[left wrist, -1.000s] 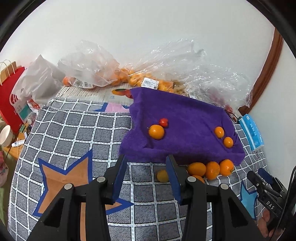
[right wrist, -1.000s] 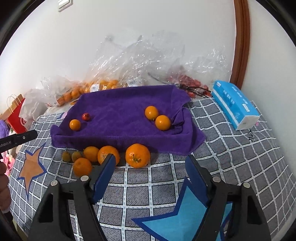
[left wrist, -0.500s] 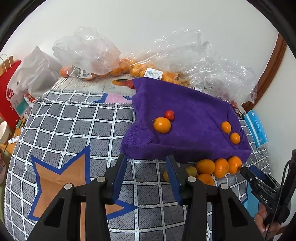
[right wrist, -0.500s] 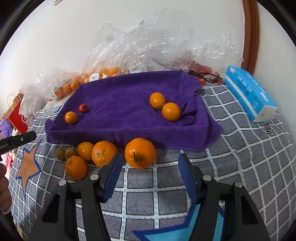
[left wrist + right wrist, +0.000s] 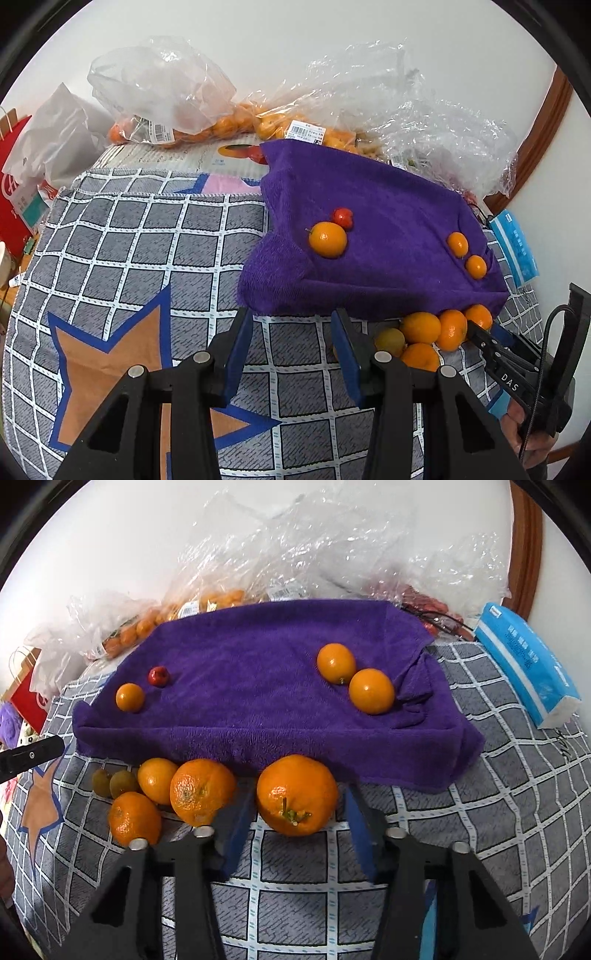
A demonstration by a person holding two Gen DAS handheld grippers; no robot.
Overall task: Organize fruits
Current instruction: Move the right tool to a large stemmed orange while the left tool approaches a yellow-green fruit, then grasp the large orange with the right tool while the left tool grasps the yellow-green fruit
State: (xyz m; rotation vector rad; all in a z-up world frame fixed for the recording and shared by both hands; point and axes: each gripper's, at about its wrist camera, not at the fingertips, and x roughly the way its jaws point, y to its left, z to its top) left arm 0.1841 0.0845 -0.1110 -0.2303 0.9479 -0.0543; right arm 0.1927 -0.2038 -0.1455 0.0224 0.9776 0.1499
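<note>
Towel (image 5: 258, 701) behind orange (image 5: 297, 794), tissue pack (image 5: 524, 664) rightward, bags (image 5: 295, 554) beyond

We judge this a private home, not a shop or lab. The work surface is covered by a grey checked cloth (image 5: 147, 258) with star motifs, of a domestic furnishing kind. On it lies a purple towel (image 5: 258, 686), our landmark. Behind the towel, against a plain white wall (image 5: 295, 44), we note clear plastic grocery bags (image 5: 295, 554) still bearing price labels, holding oranges. Right of the towel lies a blue soft pack of tissues (image 5: 528, 664). Far left of the towel stands a red paper shopping bag (image 5: 14, 184). A brown wooden frame (image 5: 524, 546) rises behind the towel's right corner.
</note>
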